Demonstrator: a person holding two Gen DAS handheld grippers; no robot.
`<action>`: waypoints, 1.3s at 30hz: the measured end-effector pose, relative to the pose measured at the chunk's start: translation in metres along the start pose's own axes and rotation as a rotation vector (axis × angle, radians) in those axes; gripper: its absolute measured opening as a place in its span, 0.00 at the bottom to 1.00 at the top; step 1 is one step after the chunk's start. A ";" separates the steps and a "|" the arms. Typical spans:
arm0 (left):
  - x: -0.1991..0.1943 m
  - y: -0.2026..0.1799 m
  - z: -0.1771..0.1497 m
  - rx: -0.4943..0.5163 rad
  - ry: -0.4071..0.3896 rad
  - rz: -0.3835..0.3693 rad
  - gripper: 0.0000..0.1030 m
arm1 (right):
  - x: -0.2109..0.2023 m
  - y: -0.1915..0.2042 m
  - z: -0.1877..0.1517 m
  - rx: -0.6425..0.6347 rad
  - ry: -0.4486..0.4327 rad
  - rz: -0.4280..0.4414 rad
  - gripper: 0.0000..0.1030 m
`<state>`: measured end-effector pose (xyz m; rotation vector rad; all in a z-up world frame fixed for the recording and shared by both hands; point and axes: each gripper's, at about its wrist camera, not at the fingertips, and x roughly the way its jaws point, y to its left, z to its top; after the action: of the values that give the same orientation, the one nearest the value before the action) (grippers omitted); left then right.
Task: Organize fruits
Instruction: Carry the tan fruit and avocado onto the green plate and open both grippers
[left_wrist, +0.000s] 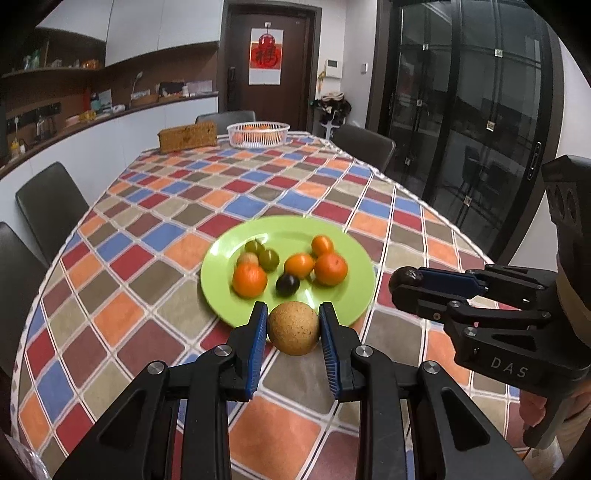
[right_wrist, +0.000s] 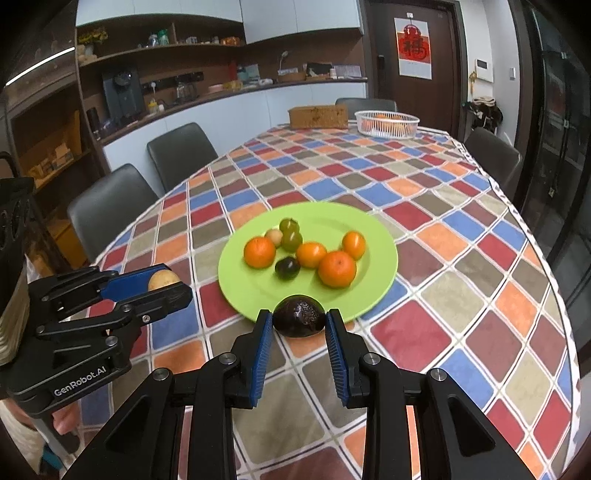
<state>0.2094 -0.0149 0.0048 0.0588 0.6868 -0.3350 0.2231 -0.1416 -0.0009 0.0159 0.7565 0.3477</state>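
Carrying step — left hand-held gripper (left_wrist: 293, 325) clamps a round tan speckled fruit (left_wrist: 293, 328), right hand-held gripper (right_wrist: 299, 323) clamps a dark wrinkled fruit (right_wrist: 299, 316), both just short of the round lime-green plate (right_wrist: 376, 229) — next, lowering each onto bare plate.

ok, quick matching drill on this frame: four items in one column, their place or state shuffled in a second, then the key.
Items:
1. tan round fruit
2. dark wrinkled fruit
3. green plate
4. white basket

Places or states:
A. far end of the table, beside a brown box
B. gripped by the right gripper
C. holds oranges, green fruits and a small dark one
D. gripped by the left gripper

Pairs: 1-D, 2-B, 3-C, 4-A
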 end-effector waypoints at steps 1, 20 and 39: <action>0.000 -0.001 0.004 0.004 -0.008 0.000 0.27 | -0.001 -0.001 0.004 0.001 -0.008 0.001 0.30; 0.031 0.003 0.059 0.002 -0.028 -0.012 0.27 | 0.016 -0.025 0.063 -0.002 -0.059 0.009 0.30; 0.101 0.037 0.068 -0.110 0.109 -0.033 0.27 | 0.083 -0.032 0.090 -0.056 0.013 0.005 0.30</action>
<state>0.3354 -0.0200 -0.0084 -0.0388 0.8137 -0.3272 0.3495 -0.1360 0.0050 -0.0370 0.7589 0.3743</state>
